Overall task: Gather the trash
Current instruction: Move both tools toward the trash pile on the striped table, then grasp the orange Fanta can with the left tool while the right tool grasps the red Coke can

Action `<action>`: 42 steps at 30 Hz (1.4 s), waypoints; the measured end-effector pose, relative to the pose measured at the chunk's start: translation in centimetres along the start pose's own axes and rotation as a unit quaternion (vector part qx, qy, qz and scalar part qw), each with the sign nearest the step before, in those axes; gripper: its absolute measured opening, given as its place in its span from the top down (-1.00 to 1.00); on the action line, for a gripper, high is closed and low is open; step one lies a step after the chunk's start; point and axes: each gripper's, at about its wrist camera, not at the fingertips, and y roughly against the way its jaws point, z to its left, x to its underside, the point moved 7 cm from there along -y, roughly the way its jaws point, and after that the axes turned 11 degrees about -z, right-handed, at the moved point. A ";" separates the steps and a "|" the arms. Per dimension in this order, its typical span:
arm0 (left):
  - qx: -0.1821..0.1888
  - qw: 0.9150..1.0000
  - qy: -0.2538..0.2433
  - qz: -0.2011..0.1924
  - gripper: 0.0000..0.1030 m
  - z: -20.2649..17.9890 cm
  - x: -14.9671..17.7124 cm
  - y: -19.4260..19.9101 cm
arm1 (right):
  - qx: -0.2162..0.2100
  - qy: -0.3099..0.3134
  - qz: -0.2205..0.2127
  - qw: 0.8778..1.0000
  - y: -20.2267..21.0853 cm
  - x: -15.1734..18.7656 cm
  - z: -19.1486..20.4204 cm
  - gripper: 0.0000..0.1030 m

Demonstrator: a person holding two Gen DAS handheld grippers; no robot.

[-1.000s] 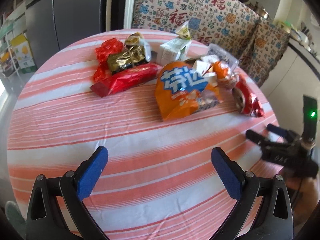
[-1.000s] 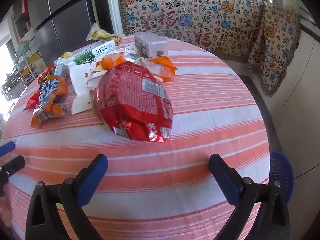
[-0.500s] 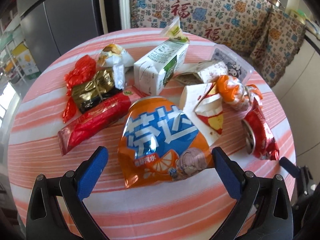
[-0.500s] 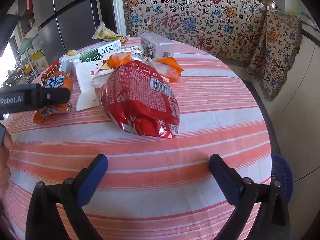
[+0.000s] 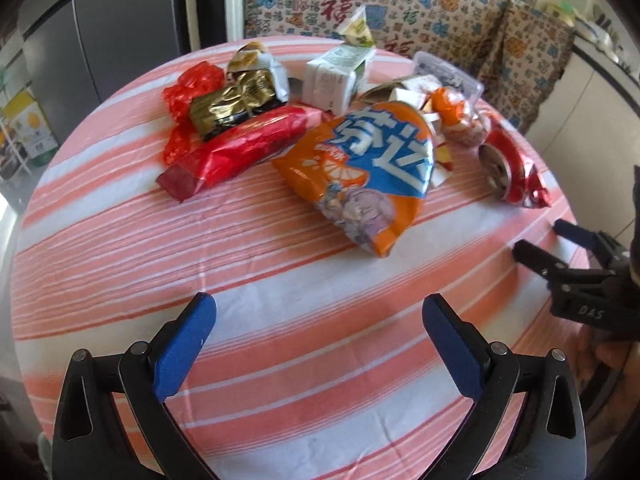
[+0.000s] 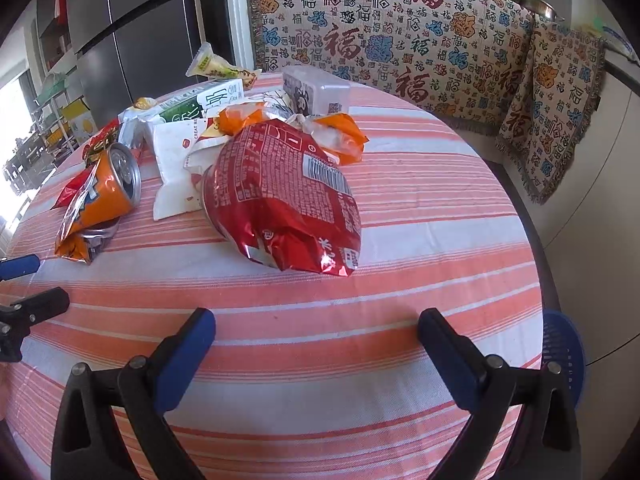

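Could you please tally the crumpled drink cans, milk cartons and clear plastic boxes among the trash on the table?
Crumpled drink cans: 2, the orange can and the red can
Milk cartons: 1, the milk carton
Clear plastic boxes: 1, the clear plastic box
Total: 4

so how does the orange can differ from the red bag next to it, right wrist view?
The orange can is crushed at its lower end, its silver top facing the camera; the red bag is puffed and sealed. The can is smaller and lies left of the bag. Both lie on the striped tablecloth, ungripped.
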 end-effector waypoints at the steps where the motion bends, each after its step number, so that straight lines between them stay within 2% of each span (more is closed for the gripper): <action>1: 0.006 1.000 0.002 -0.008 -0.99 -0.1 -0.4 0.0 | 0.000 0.000 0.000 1.000 0.0 0.0 0.0 -1.00; 5: 0.014 0.999 -0.036 -0.032 -0.99 -0.5 -2.7 -1.3 | 0.000 0.001 0.000 1.000 0.0 0.1 -0.1 -1.00; 9: 0.032 0.998 -0.046 -0.009 -0.99 0.5 -4.1 -4.3 | 0.000 0.001 0.000 1.000 0.0 0.1 -0.1 -1.00; 14: 0.076 0.994 -0.073 -0.020 -0.99 0.0 -5.8 -5.9 | 0.001 0.001 0.000 1.000 0.0 0.2 -0.1 -1.00; 16: 0.094 0.992 -0.082 -0.028 -0.98 -1.6 -6.4 -6.4 | 0.000 0.002 0.000 1.000 0.0 0.2 -0.2 -1.00; 19: 0.118 0.988 -0.092 -0.034 -0.83 -3.1 -6.1 -6.0 | 0.000 0.001 0.000 1.000 0.0 0.3 -0.2 -1.00; 21: 0.111 0.989 -0.096 -0.037 -0.82 -3.5 -5.5 -5.4 | -0.001 0.001 0.000 1.000 0.0 0.3 -0.2 -1.00; 24: 0.079 0.992 -0.092 -0.035 -0.82 -3.5 -4.2 -4.2 | -0.010 -0.007 -0.004 1.000 0.1 0.3 -0.4 -1.00; 27: 0.021 0.997 -0.069 -0.031 -0.83 -2.5 -2.5 -2.3 | -0.043 -0.039 -0.013 0.998 0.5 0.0 -1.2 -1.00; 30: 0.007 0.998 -0.050 -0.034 -0.83 -2.2 -1.2 -1.1 | -0.070 -0.053 -0.015 0.996 0.8 -0.9 -1.8 -1.00; 34: -0.002 0.997 -0.063 -0.038 -0.85 -2.2 -1.1 -1.3 | -0.076 -0.019 -0.013 0.997 0.3 -3.5 -0.8 -1.00; 38: 0.004 0.998 -0.045 -0.035 -0.85 -2.0 -1.7 -2.3 | -0.078 0.040 0.010 0.996 -1.5 -5.8 1.9 -1.00; 39: 0.002 0.998 -0.044 -0.036 -0.80 -1.9 -1.8 -2.4 | -0.078 0.059 0.012 0.995 -1.9 -6.0 2.6 -1.00; 40: 0.002 0.998 -0.044 -0.039 -0.65 -2.0 -1.8 -2.2 | -0.073 0.076 0.016 0.994 -2.3 -6.0 3.2 -1.00; 41: 0.009 0.998 -0.043 -0.039 -0.65 -2.1 -1.8 -2.0 | -0.062 0.094 0.028 0.993 -2.9 -5.9 3.6 -0.96; 42: 0.015 0.998 -0.039 -0.040 -0.65 -2.2 -1.7 -1.7 | -0.051 0.102 0.042 0.993 -3.2 -5.5 3.6 -0.59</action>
